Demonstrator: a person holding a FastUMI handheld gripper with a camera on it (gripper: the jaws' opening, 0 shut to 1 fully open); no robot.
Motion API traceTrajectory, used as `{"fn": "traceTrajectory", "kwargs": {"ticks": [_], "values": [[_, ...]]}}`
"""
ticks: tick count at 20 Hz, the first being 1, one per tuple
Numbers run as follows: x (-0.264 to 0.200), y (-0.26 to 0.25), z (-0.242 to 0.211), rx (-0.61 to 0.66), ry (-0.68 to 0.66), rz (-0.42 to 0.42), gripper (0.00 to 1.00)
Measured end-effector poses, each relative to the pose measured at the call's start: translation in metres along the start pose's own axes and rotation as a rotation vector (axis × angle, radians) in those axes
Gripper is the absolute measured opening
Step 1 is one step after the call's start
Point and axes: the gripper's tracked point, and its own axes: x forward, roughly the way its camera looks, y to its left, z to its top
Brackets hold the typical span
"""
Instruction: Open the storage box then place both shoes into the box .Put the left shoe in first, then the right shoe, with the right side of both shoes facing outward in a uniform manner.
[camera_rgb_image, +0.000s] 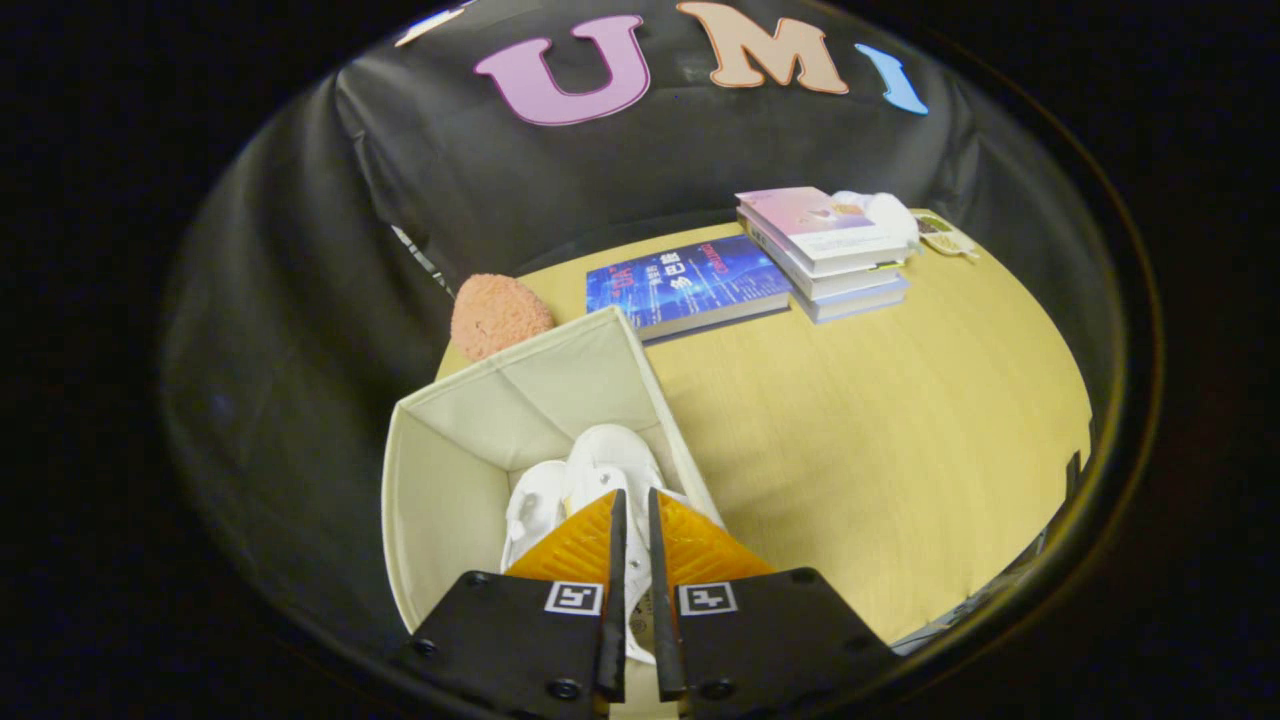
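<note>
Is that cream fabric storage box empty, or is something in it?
Not empty. The cream fabric storage box holds two white shoes, and the gripper has its fingers nearly closed over one.

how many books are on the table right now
4: a blue book lying flat beyond the storage box, and a stack of three right beside it. The stack may hide more. The tool grips a shoe.
</note>
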Motion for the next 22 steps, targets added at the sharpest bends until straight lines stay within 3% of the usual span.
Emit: {"fn": "traceTrajectory", "kwargs": {"ticks": [7,14,22], "values": [[-0.059,-0.026,0.089,-0.065,-0.261,0.028,0.15],[-0.152,-0.062,0.2,-0.158,-0.594,0.009,0.15],[-0.264,-0.095,0.298,-0.178,-0.831,0.003,0.14]]}}
